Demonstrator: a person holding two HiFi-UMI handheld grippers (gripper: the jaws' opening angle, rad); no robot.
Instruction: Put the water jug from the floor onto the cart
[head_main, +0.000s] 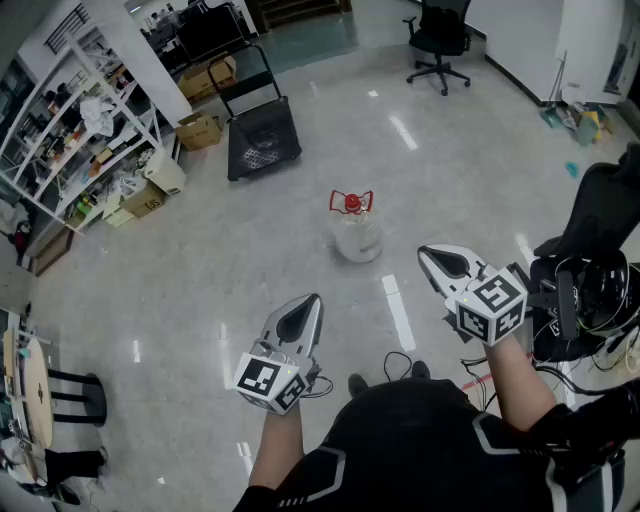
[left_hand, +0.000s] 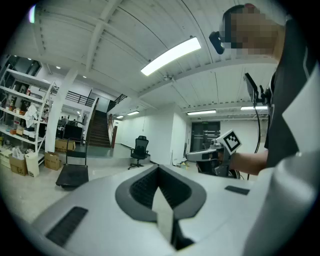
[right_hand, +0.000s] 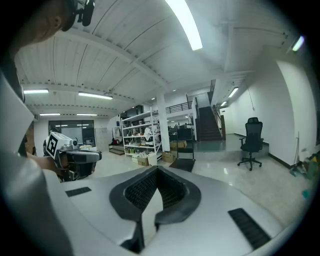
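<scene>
The water jug (head_main: 355, 231) is clear with a red cap and handle and stands upright on the pale floor ahead of me. Further back at the left is the black platform cart (head_main: 262, 138) with its handle up, also seen as the cart (left_hand: 72, 175) in the left gripper view and the cart (right_hand: 184, 164) in the right gripper view. My left gripper (head_main: 314, 300) is held in the air short of the jug, shut and empty. My right gripper (head_main: 424, 254) is level with it to the jug's right, also shut with nothing in it. The jug shows in neither gripper view.
White shelving (head_main: 75, 120) with cardboard boxes (head_main: 198, 130) lines the left wall. An office chair (head_main: 438, 40) stands at the back, another black chair (head_main: 600, 215) with cables is close on my right, and a stool (head_main: 72, 396) at the lower left.
</scene>
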